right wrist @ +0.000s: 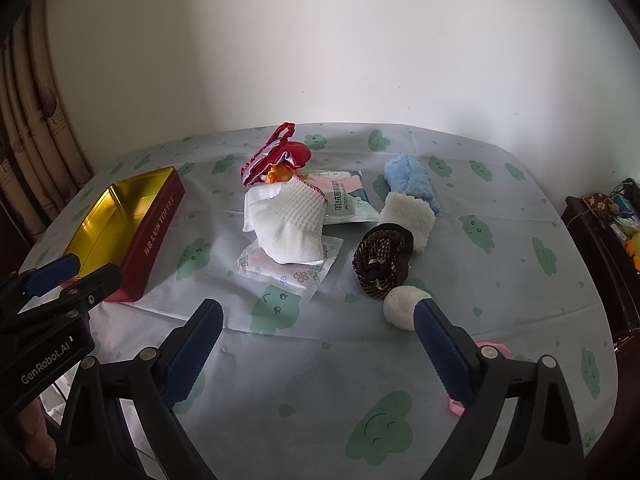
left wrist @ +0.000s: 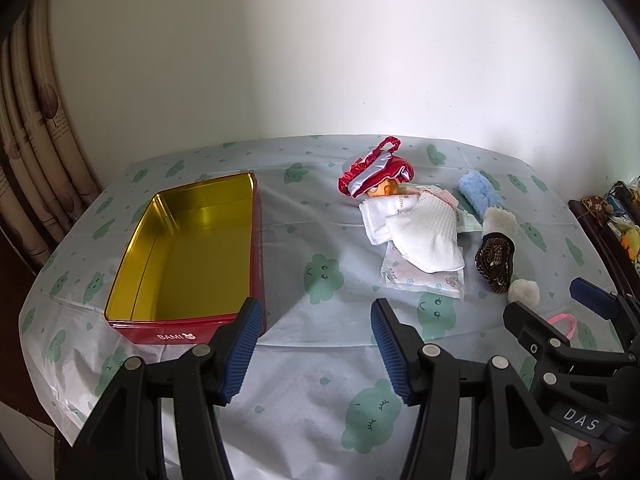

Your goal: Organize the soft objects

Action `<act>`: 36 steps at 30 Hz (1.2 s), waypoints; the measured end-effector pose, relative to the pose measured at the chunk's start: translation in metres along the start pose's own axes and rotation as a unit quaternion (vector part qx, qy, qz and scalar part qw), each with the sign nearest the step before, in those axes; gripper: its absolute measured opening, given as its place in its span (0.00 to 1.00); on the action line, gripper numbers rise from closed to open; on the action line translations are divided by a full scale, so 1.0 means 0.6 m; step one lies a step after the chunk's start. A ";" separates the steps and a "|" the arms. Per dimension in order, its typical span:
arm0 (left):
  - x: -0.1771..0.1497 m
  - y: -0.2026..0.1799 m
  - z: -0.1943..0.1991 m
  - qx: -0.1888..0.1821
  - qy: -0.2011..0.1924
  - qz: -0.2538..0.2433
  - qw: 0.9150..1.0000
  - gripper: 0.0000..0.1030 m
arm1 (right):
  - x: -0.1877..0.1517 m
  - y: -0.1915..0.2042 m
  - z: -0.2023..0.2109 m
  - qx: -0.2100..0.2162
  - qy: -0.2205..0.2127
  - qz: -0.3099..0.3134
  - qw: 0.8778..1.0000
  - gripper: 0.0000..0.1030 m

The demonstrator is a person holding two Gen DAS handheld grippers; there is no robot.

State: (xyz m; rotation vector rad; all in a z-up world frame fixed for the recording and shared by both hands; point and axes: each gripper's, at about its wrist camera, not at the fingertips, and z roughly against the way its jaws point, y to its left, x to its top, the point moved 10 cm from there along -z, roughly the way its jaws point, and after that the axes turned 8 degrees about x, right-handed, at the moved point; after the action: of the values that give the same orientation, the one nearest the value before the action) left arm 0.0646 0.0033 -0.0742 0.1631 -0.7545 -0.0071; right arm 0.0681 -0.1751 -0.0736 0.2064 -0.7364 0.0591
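Both the left gripper (left wrist: 316, 344) and right gripper (right wrist: 318, 346) hover with jaws wide and empty over the cloud-print surface (right wrist: 500, 216), the empty red gold-lined tin (left wrist: 188, 252) left of the untouched pile of soft items (right wrist: 292, 220), so sorting seemingly starts with a first grasp.

A home room: patterned curtains (left wrist: 36, 128) hang at the left of the frame, a cloud-print plastic cloth (left wrist: 320, 360) covers the bench, and a cluttered dark wooden cabinet (right wrist: 600, 240) stands at the right edge.

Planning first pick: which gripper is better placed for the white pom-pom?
Right. The right gripper is open with the white pom-pom just beyond its right finger; the open left gripper sits nearer the tin.
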 end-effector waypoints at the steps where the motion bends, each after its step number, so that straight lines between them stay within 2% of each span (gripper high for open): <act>1: -0.001 0.001 0.000 0.001 0.000 0.000 1.000 0.56 | -0.002 0.000 0.000 0.000 0.001 0.000 1.000 0.92; 36: -0.003 -0.001 -0.008 0.003 0.006 -0.005 1.000 0.56 | -0.007 0.004 -0.012 0.011 0.014 0.002 1.000 0.89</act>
State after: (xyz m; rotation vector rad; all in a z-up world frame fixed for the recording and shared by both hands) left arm 0.0668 0.0033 -0.0790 0.1728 -0.7424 -0.0124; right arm 0.0691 -0.1710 -0.0811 0.2252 -0.7077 0.0749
